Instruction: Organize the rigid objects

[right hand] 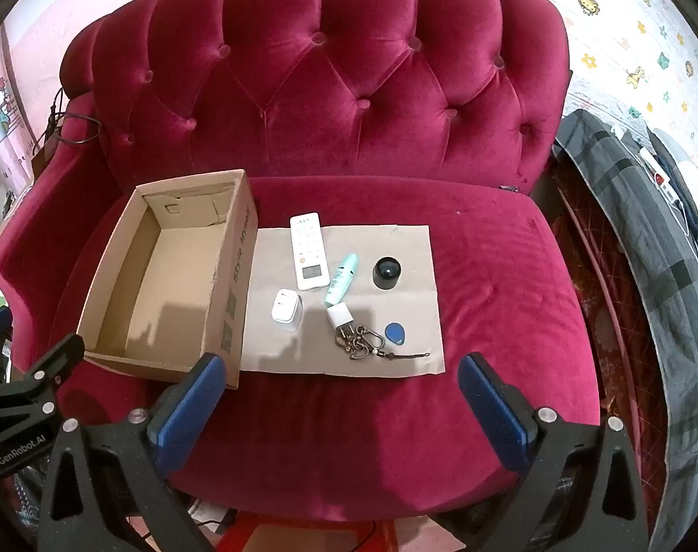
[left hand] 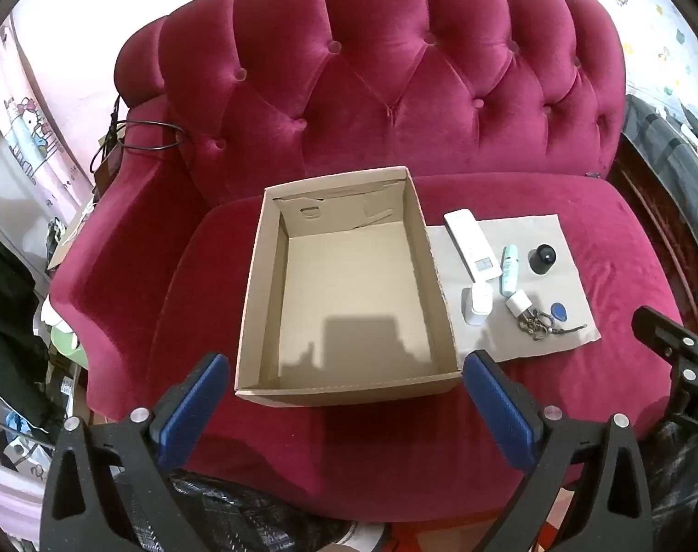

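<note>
We hold the left gripper (left hand: 344, 395) and right gripper (right hand: 340, 393) at the bottom of their frames, fingers wide apart, gripping nothing. The box (right hand: 119, 322) sits open at centre left on the sofa (right hand: 510, 276). On the mat (right hand: 413, 253) just right of the box lie the remote (right hand: 308, 250), tube (right hand: 342, 279), black cap (right hand: 387, 272), earbud case (right hand: 286, 307), white plug (right hand: 339, 316), keys (right hand: 360, 342) and blue fob (right hand: 395, 334).

Box (right hand: 165, 276) left of remote (right hand: 308, 250) on mat (right hand: 413, 248)
</note>
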Action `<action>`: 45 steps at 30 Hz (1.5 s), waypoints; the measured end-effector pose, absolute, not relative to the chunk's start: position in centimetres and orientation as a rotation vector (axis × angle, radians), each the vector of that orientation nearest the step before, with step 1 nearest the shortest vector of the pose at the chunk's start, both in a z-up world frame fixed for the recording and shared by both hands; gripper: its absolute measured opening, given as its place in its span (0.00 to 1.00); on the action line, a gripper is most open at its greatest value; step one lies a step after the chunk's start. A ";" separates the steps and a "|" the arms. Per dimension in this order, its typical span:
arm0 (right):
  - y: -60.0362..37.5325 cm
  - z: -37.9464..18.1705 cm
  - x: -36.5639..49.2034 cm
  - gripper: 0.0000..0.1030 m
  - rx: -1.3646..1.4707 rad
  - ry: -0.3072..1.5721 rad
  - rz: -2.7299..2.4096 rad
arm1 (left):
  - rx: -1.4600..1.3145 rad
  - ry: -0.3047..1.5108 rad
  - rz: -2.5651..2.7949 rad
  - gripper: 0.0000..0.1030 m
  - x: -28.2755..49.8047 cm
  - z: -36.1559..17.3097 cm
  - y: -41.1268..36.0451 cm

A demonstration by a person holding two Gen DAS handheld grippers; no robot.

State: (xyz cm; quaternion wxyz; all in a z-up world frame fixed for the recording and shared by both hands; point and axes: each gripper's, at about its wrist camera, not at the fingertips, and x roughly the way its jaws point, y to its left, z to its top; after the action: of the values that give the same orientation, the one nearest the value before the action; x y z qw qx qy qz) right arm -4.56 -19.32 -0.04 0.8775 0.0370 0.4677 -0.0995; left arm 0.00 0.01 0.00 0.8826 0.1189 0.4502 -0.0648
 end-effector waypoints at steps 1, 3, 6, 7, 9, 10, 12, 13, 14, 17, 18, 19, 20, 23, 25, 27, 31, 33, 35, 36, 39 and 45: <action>-19.3 0.0 -4.6 1.00 0.077 0.976 -0.208 | 0.244 0.938 -0.137 1.00 0.0 0.0 0.0; -19.3 0.0 -4.5 1.00 0.074 0.978 -0.208 | 0.244 0.938 -0.136 1.00 0.0 0.0 0.0; -19.3 0.1 -4.6 1.00 0.071 0.972 -0.211 | 0.245 0.938 -0.136 1.00 0.1 0.1 0.1; -19.3 0.1 -4.5 1.00 0.071 0.972 -0.211 | 0.246 0.937 -0.135 1.00 0.1 0.1 0.1; -19.2 0.2 -4.5 1.00 0.072 0.970 -0.213 | 0.246 0.932 -0.134 1.00 0.0 0.1 -0.1; -19.2 0.1 -4.7 1.00 0.071 0.970 -0.214 | 0.246 0.932 -0.135 1.00 0.1 0.1 -0.1; -19.1 0.4 -4.7 1.00 0.071 0.970 -0.216 | 0.246 0.932 -0.137 1.00 0.1 0.1 -0.1; -19.1 0.4 -4.7 1.00 0.072 0.969 -0.216 | 0.246 0.932 -0.137 1.00 0.1 0.2 -0.1; -19.0 0.5 -4.6 1.00 0.074 0.969 -0.217 | 0.246 0.931 -0.138 1.00 0.1 0.2 -0.2; -19.1 0.3 -4.6 1.00 0.072 0.967 -0.216 | 0.245 0.931 -0.134 1.00 0.0 0.1 -0.2; -19.2 0.3 -4.7 1.00 0.074 0.966 -0.214 | 0.245 0.931 -0.134 1.00 0.0 0.1 -0.2; -19.3 0.4 -4.6 1.00 0.075 0.966 -0.214 | 0.246 0.931 -0.134 1.00 0.1 0.2 -0.4; -19.3 0.6 -4.9 1.00 0.075 0.960 -0.213 | 0.248 0.930 -0.135 1.00 0.0 0.3 -0.4; -19.2 0.7 -5.0 1.00 0.075 0.953 -0.215 | 0.250 0.929 -0.139 1.00 -0.1 0.7 -0.5; -19.2 0.8 -5.0 1.00 0.073 0.952 -0.217 | 0.248 0.927 -0.140 1.00 -0.1 0.7 -0.3; -19.3 0.8 -5.1 1.00 0.072 0.949 -0.218 | 0.246 0.926 -0.139 1.00 -0.1 0.8 -0.3; -19.2 1.0 -5.1 1.00 0.070 0.946 -0.218 | 0.242 0.920 -0.139 1.00 -0.2 0.9 -0.1; -19.1 1.2 -5.1 1.00 0.069 0.943 -0.218 | 0.242 0.919 -0.137 1.00 -0.2 1.0 0.0; -19.0 1.2 -5.2 1.00 0.070 0.942 -0.217 | 0.241 0.917 -0.136 1.00 -0.2 1.0 0.1; -19.0 1.2 -5.3 1.00 0.070 0.941 -0.216 | 0.240 0.915 -0.134 1.00 -0.2 1.1 0.1; -19.0 1.3 -5.3 1.00 0.073 0.939 -0.218 | 0.242 0.912 -0.135 1.00 -0.4 1.0 0.1; -19.1 1.5 -5.2 1.00 0.076 0.934 -0.221 | 0.245 0.900 -0.141 1.00 -0.5 1.3 0.0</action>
State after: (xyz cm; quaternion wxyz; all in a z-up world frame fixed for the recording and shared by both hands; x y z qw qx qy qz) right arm -5.25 -19.12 1.49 0.8864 0.0367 0.4491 -0.1064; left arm -0.52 0.00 1.25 0.8908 0.1180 0.4335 -0.0681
